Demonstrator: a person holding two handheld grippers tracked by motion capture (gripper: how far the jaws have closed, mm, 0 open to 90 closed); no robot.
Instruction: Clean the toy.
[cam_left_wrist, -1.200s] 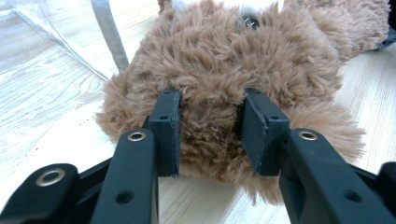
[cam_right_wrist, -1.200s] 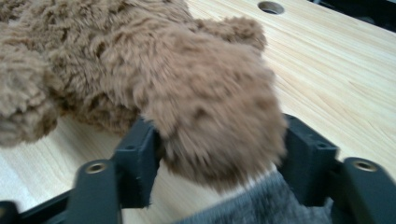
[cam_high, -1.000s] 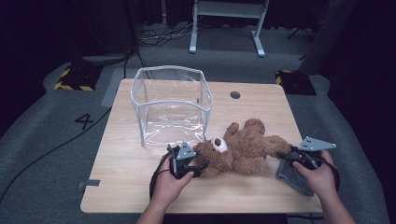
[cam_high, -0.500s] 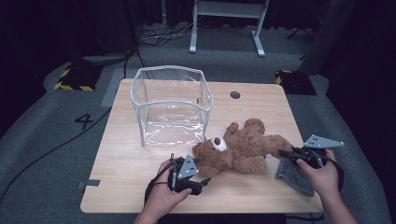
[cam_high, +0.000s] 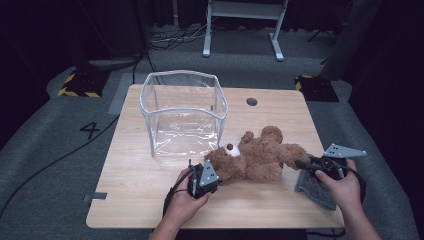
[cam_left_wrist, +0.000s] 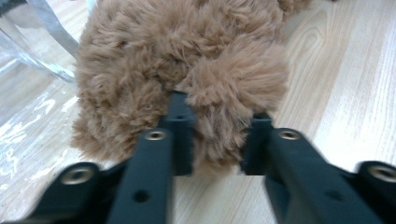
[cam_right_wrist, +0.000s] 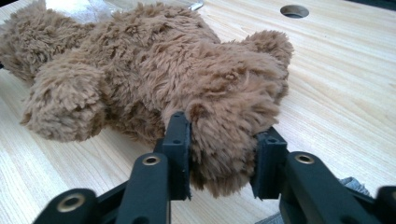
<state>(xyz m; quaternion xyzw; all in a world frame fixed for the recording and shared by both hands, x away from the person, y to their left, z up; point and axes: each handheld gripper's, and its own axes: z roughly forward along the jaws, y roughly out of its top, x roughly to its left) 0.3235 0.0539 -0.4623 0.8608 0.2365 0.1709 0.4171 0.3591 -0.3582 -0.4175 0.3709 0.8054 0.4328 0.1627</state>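
Observation:
A brown teddy bear (cam_high: 257, 157) lies on the wooden table (cam_high: 150, 185), its head toward a clear plastic box (cam_high: 182, 112). My left gripper (cam_high: 215, 174) is at the bear's head; in the left gripper view (cam_left_wrist: 217, 140) the jaws pinch a furry ear (cam_left_wrist: 233, 88) between them. My right gripper (cam_high: 301, 164) is at the bear's other end. In the right gripper view (cam_right_wrist: 222, 154) its jaws are closed on a plush leg (cam_right_wrist: 229, 126), with the body (cam_right_wrist: 140, 70) stretching away behind.
The clear box stands open-topped at the table's middle left, just behind the bear's head. A grey cloth (cam_high: 314, 189) lies under my right hand near the front right edge. A round cable hole (cam_high: 252, 101) sits at the back of the table.
My left gripper has shifted right and closer to the bear's head, now holding the ear. The right gripper stays at the leg; the bear has barely moved.

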